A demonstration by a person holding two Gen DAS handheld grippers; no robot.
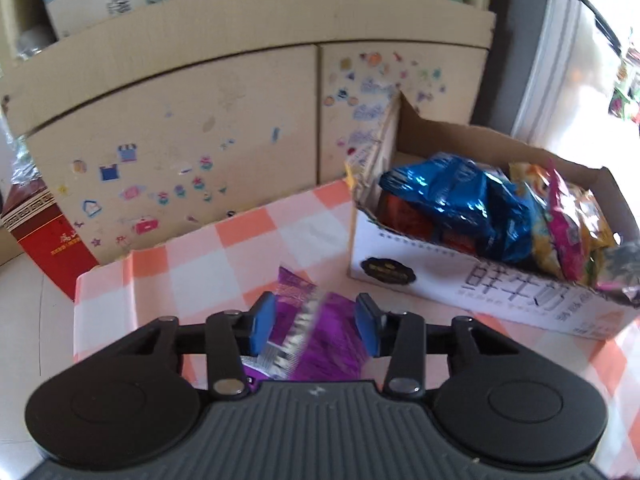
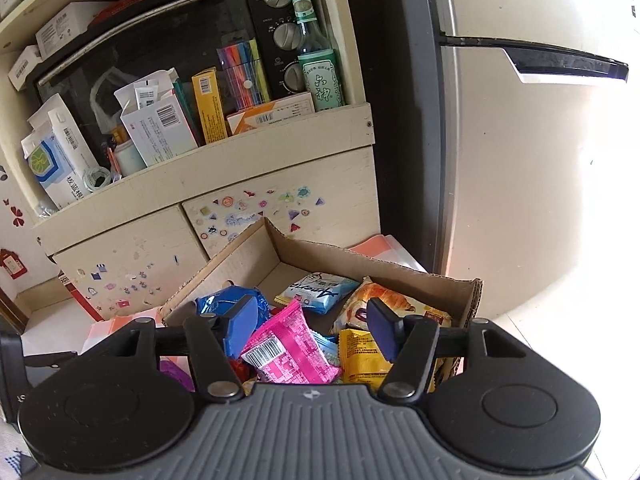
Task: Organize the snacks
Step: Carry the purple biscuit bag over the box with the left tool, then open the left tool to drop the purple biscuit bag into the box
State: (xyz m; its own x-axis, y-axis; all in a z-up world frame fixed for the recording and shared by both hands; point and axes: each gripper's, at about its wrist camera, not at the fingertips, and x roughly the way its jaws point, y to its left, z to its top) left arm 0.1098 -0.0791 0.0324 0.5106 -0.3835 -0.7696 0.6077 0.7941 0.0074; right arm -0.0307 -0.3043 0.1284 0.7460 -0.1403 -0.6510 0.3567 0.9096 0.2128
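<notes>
In the left wrist view I start at the far left of the frame, where a red carton [image 1: 48,240] stands on the pale floor against a cream cabinet [image 1: 200,120] covered in small stickers. Moving right, a pink-and-white checked cloth [image 1: 192,264] covers the surface below my left gripper [image 1: 316,320]. Its 2 blue pads sit at lower centre, narrowed onto a purple snack packet [image 1: 316,336] (the wrapper is blurred, so I cannot read any print), and the packet lies between them with its top edge poking up past the left pad. I read that as a grip on the packet. Further right, in the middle right of the frame, a cardboard box [image 1: 460,284] rests on the cloth, well filled: a blue foil bag [image 1: 460,200] lies to the left inside it, and a pink packet [image 1: 560,216] stands on edge among yellow ones at the right.

In the right wrist view, the upper left holds a shelf of cartons in front of a black toaster oven [image 2: 160,40], with a green glass bottle [image 2: 316,48] standing upright at its right end. At lower centre my right gripper [image 2: 308,326] hangs over the same cardboard box [image 2: 400,268], jaws about half apart and holding nothing; a pink packet [image 2: 288,348] with a barcode lies below the gap. A yellow packet [image 2: 360,356] lies just right of it. A pale refrigerator door [image 2: 520,160] fills the right of the frame.
</notes>
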